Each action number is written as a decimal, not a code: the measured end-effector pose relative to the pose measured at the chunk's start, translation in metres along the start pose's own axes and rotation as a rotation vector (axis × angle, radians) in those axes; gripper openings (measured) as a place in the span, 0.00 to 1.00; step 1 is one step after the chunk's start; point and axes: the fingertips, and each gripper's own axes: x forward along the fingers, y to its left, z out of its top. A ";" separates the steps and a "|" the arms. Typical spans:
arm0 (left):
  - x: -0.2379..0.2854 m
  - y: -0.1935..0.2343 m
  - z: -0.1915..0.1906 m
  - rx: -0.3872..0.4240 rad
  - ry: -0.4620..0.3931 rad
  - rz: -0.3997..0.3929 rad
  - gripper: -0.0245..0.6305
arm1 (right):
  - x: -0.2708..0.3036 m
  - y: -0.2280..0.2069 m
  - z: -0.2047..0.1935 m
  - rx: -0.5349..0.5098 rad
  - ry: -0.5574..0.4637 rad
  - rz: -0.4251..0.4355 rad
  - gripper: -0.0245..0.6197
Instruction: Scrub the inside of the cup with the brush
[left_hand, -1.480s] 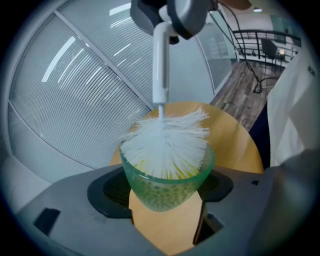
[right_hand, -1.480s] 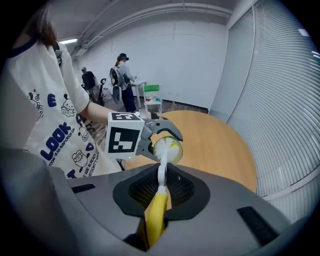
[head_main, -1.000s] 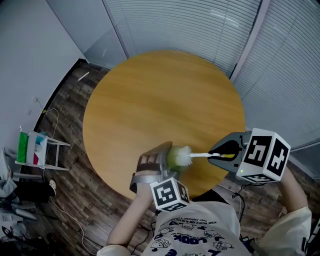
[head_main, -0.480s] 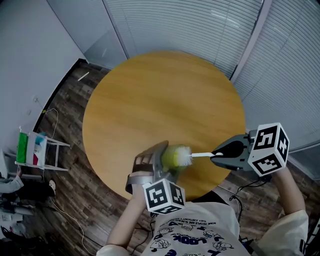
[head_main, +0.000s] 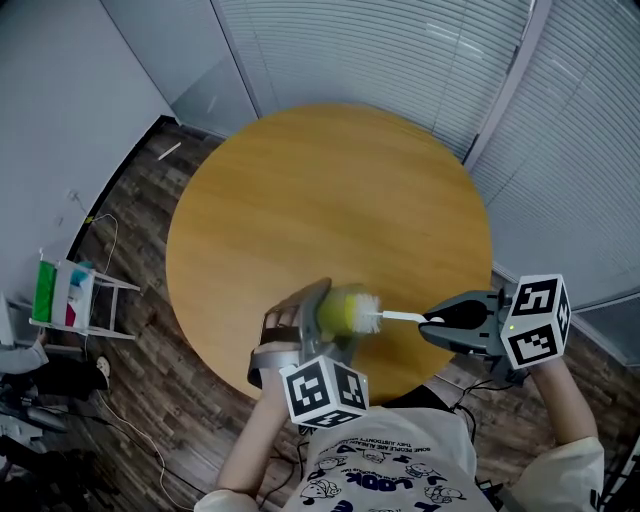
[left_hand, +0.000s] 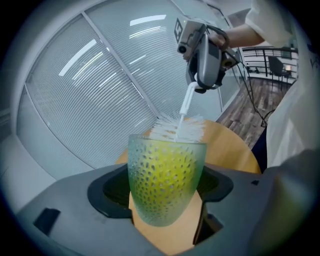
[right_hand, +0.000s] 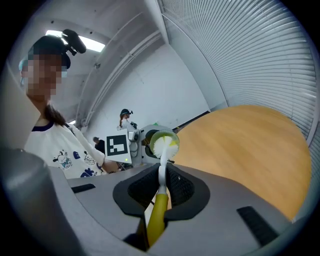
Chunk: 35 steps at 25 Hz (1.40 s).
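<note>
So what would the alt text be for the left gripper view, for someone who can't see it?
A green-yellow dimpled cup is clamped in the left tool, with a white-bristled brush pushed into its mouth. The right tool holds the brush's handle from above, with a wooden table and window blinds behind.

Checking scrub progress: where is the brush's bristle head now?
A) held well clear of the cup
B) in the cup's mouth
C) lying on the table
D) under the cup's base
B: the white bristles of the brush sit at the rim of the cup, partly inside it.
</note>
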 end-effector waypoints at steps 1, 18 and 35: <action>0.000 0.001 0.000 -0.002 0.001 0.004 0.62 | 0.001 0.001 -0.001 -0.005 -0.010 -0.006 0.11; 0.005 0.006 0.002 0.001 0.042 0.014 0.62 | 0.002 0.034 0.009 -0.348 0.076 -0.283 0.11; 0.012 -0.015 -0.004 0.084 0.107 -0.014 0.62 | 0.008 0.045 0.018 -0.553 0.346 -0.378 0.11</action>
